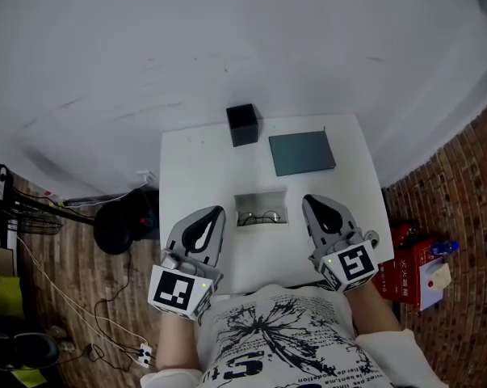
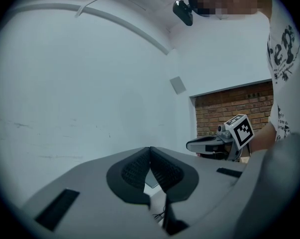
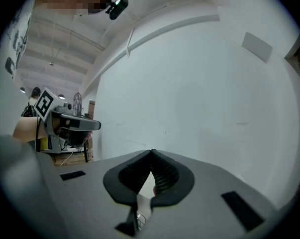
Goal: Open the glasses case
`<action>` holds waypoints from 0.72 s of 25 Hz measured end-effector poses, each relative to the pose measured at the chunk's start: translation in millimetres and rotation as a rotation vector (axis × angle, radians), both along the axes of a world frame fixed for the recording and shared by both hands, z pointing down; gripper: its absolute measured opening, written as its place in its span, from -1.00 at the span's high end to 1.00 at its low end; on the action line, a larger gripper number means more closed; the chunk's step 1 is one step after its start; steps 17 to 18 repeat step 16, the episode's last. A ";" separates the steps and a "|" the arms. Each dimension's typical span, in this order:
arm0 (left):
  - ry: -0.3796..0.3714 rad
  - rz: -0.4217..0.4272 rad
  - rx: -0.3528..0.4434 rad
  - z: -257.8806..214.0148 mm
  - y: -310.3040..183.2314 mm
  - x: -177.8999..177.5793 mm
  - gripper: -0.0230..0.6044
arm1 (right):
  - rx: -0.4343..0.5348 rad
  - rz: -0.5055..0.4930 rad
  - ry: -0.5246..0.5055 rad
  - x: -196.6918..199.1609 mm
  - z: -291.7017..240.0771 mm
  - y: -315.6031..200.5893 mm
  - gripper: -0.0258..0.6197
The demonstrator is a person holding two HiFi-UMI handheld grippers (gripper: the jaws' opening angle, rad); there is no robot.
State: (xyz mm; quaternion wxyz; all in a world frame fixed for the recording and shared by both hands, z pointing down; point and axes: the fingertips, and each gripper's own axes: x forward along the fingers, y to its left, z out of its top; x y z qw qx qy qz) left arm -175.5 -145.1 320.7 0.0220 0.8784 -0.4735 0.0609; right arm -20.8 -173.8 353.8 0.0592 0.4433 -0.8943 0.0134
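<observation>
A white glasses case (image 1: 261, 203) lies open at the middle of the small white table (image 1: 186, 160). A pair of thin-framed glasses (image 1: 259, 217) rests inside it. My left gripper (image 1: 219, 211) hovers just left of the case, jaws shut with nothing between them. My right gripper (image 1: 308, 200) hovers just right of the case, also shut and empty. Neither touches the case. In the left gripper view the fingertips meet at my left gripper (image 2: 150, 148), with the right gripper (image 2: 209, 144) beyond. In the right gripper view my right gripper (image 3: 152, 152) is closed, and the left gripper (image 3: 70, 123) shows at the left.
A black cube box (image 1: 243, 124) stands at the table's far edge. A flat dark grey-green rectangle (image 1: 302, 153) lies at the far right of the table. A white wall rises behind. On the wooden floor sit cables at the left and a red box (image 1: 413, 269) at the right.
</observation>
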 end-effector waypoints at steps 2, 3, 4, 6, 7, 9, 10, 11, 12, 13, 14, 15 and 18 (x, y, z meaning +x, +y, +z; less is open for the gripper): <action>-0.003 0.001 -0.002 0.6 0.3 0.1 0.88 | 0.005 -0.001 0.010 -0.9 0.5 0.1 0.88; -0.003 0.001 -0.004 1.2 0.1 0.0 0.88 | 0.005 0.004 0.013 -0.8 0.9 -0.2 0.88; -0.002 0.002 -0.006 2.0 -0.1 -0.1 0.88 | 0.004 0.014 0.015 -0.4 1.1 -0.5 0.88; -0.001 0.001 -0.011 4.2 0.3 -1.0 0.88 | 0.006 0.031 0.020 0.3 1.4 -0.4 0.88; -0.001 -0.002 -0.014 5.6 0.8 -1.7 0.88 | 0.011 0.036 0.023 0.7 1.2 0.1 0.88; -0.002 -0.007 -0.022 8.3 1.3 -3.2 0.88 | 0.026 0.038 0.029 1.0 0.2 1.1 0.88; -0.003 -0.009 -0.025 9.4 1.4 -3.9 0.88 | 0.031 0.039 0.031 1.1 -0.4 1.3 0.88; -0.003 -0.011 -0.027 10.3 1.5 -4.6 0.88 | 0.033 0.043 0.030 1.2 -0.9 1.4 0.89; -0.002 -0.012 -0.028 10.9 1.6 -5.2 0.88 | 0.034 0.046 0.028 0.9 -1.4 1.4 0.88; -0.002 -0.012 -0.028 11.3 1.8 -5.6 0.88 | 0.034 0.047 0.028 0.0 -1.9 1.6 0.88; -0.001 -0.012 -0.029 11.6 2.1 -6.0 0.88 | 0.035 0.046 0.027 -1.0 -2.3 1.9 0.88; 0.001 -0.011 -0.029 11.9 2.5 -6.2 0.88 | 0.035 0.044 0.028 -1.9 -2.6 2.3 0.88; 0.002 -0.010 -0.029 12.1 2.9 -6.3 0.88 | 0.035 0.043 0.028 -2.8 -2.8 2.7 0.88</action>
